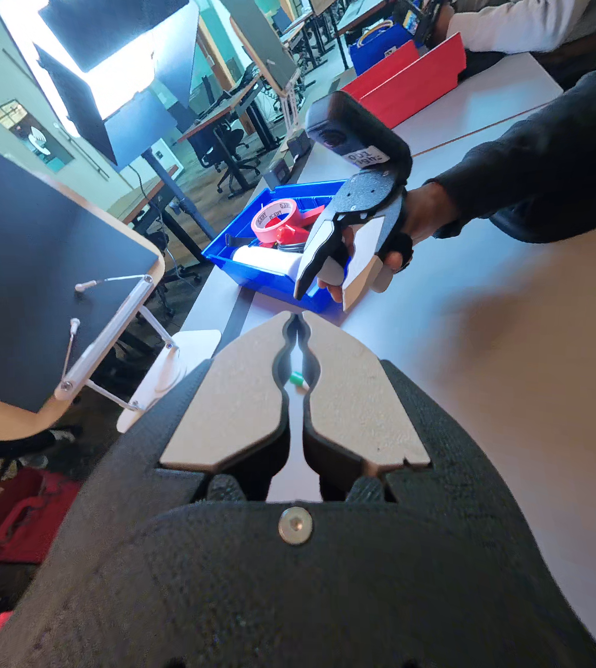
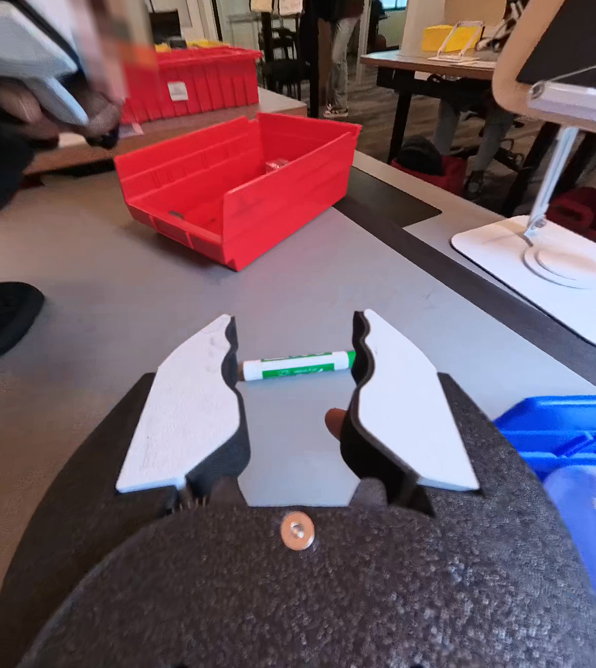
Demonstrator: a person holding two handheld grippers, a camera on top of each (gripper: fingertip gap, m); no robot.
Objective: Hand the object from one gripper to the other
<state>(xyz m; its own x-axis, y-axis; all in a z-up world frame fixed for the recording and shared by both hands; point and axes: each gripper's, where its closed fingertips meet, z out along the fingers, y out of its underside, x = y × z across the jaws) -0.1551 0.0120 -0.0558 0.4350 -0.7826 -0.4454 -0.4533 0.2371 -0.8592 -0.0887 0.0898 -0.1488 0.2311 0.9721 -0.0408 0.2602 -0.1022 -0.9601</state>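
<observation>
A white marker with green label and green cap [image 2: 296, 365] lies flat on the grey table [image 2: 144, 325]. My right gripper [image 2: 294, 317] is open and empty above it. The marker shows across the gap between the two fingers, and neither pad presses on it. In the left wrist view the right gripper [image 1: 322, 300] hangs open near the blue bin with nothing between its fingers. My left gripper [image 1: 297, 320] is shut, its tips meeting. A bit of the green marker [image 1: 296, 380] shows on the table through the slot behind the tips.
A blue bin [image 1: 253, 274] with pink tape, a white roll and red items stands behind the right gripper. An open red bin [image 2: 253, 217] stands farther along the table. A stand with a white base [image 2: 560, 282] is at the table's edge.
</observation>
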